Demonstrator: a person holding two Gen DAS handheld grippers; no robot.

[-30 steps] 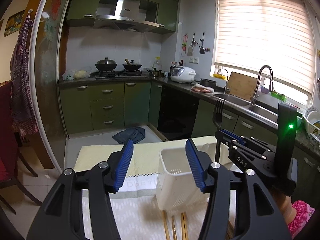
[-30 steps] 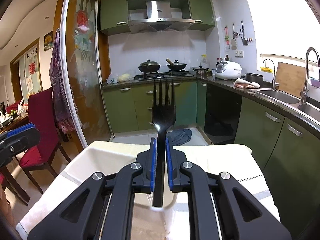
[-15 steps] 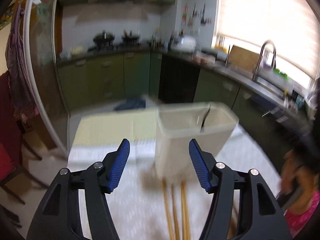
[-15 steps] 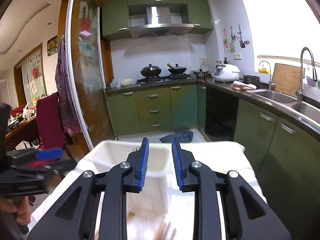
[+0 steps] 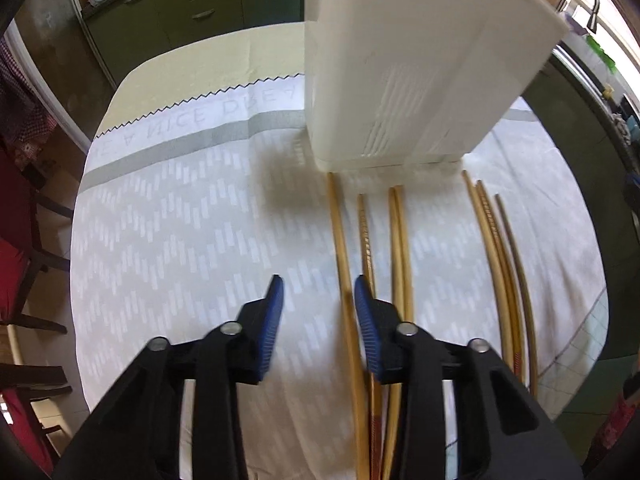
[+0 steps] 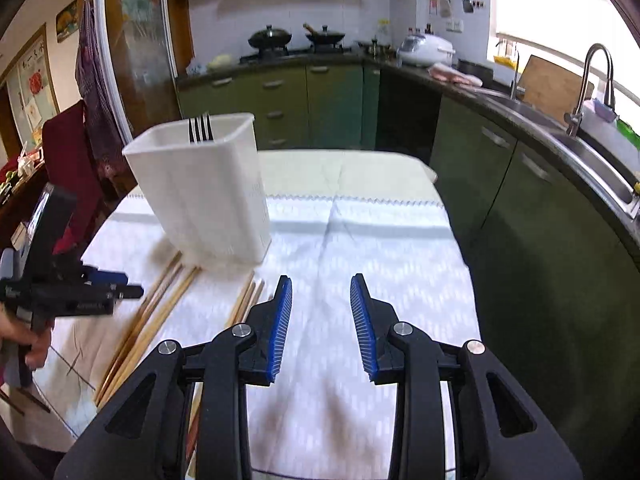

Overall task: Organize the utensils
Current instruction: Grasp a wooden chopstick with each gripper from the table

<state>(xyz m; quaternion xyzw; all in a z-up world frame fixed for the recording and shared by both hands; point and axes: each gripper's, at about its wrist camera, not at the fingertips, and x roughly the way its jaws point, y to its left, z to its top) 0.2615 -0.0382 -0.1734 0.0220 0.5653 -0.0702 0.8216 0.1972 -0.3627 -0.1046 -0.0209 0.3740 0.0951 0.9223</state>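
A white plastic utensil holder (image 5: pixel 404 72) stands on the table; in the right wrist view the holder (image 6: pixel 208 192) has a black fork (image 6: pixel 200 128) standing in it, tines up. Several wooden chopsticks (image 5: pixel 348 264) lie side by side on the cloth in front of it, also seen in the right wrist view (image 6: pixel 160 312). My left gripper (image 5: pixel 318 296) is open and empty, low over the leftmost chopsticks. My right gripper (image 6: pixel 320 296) is open and empty over bare cloth, right of the holder. The left gripper (image 6: pixel 100 288) shows at the left edge of the right wrist view.
A white patterned tablecloth (image 5: pixel 180 220) covers the small table. A red chair (image 6: pixel 68 148) stands to the left. Green kitchen cabinets (image 6: pixel 320 100) and a sink with tap (image 6: pixel 592 80) line the far and right sides.
The right gripper let go of the fork into the holder, opened and pulled back to the right. The left gripper tilted down and dropped low over the chopsticks, its jaws narrower.
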